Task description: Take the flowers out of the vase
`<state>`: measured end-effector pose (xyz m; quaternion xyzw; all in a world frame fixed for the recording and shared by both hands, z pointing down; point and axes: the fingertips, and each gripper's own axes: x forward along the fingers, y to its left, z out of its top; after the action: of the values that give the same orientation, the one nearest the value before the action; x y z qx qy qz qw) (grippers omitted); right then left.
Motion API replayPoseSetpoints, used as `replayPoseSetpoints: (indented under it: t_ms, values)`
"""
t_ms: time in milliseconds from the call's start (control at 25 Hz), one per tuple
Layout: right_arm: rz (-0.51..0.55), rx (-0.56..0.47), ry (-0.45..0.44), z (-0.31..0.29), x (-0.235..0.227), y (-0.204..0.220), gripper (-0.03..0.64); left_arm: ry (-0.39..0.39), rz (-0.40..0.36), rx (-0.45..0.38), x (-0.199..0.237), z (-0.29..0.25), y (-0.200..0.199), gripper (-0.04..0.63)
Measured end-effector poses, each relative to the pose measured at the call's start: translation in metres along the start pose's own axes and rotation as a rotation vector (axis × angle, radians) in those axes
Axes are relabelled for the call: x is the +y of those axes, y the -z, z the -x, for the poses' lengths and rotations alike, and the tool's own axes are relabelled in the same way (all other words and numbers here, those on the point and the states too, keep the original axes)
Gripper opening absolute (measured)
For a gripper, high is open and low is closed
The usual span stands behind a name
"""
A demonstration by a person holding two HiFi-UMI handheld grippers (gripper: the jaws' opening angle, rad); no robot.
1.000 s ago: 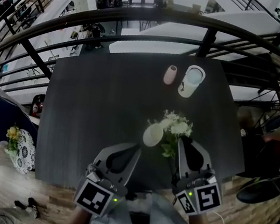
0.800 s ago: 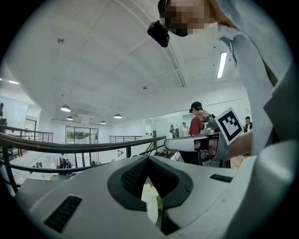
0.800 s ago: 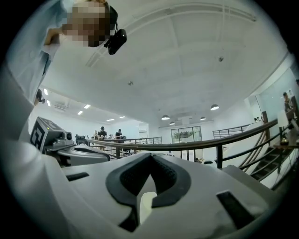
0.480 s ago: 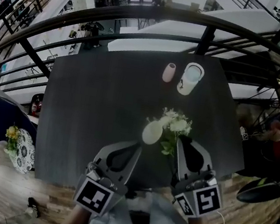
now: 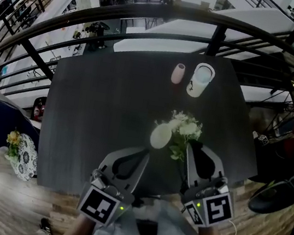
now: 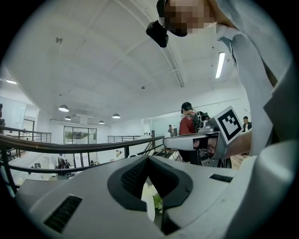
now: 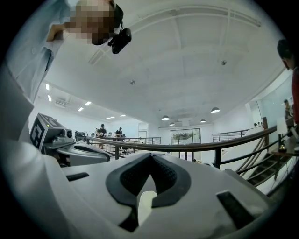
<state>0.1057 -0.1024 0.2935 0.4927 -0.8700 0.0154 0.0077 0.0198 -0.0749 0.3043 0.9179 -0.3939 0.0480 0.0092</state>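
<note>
- A dark grey square table (image 5: 93,106) is filling the middle of the head view, with a black metal railing (image 5: 151,18) curving across the upper frame behind it.
- A white egg-shaped vase (image 5: 160,136) is sitting just below the centre of the frame, near the table's lower edge.
- A bunch of white flowers with green leaves (image 5: 185,128) is spreading out at the vase's right side, touching it; its leaves are hanging down toward the lower frame. Whether the stems are sitting inside the vase cannot be told.
- The left gripper (image 5: 144,152) is pointing up the frame from the lower centre, its tip just below the vase and apart from it. In its own view, the left gripper (image 6: 147,158) is showing its fingers pressed together at the tips, with nothing pinched; the vase (image 6: 147,202) and a green leaf are showing through the gap below the tips.
- The right gripper (image 5: 189,147) is reaching in from the lower right, its tip just beside the hanging leaves. In its own view, the right gripper (image 7: 150,156) is showing its fingers pressed together, with nothing visible between them.
- A small pink vase (image 5: 179,73) and a white mug (image 5: 200,81) are standing side by side near the table's upper edge, well apart from both grippers.
</note>
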Motion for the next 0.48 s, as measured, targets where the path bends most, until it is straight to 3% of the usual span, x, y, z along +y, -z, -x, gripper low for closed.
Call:
replayPoseSetpoints:
  t_ms: [480]
  values:
    - [0.026,0.028,-0.005,0.0048,0.0053,0.0051,-0.006,0.013,-0.014,0.008,-0.007,0.0055,-0.0011,-0.001]
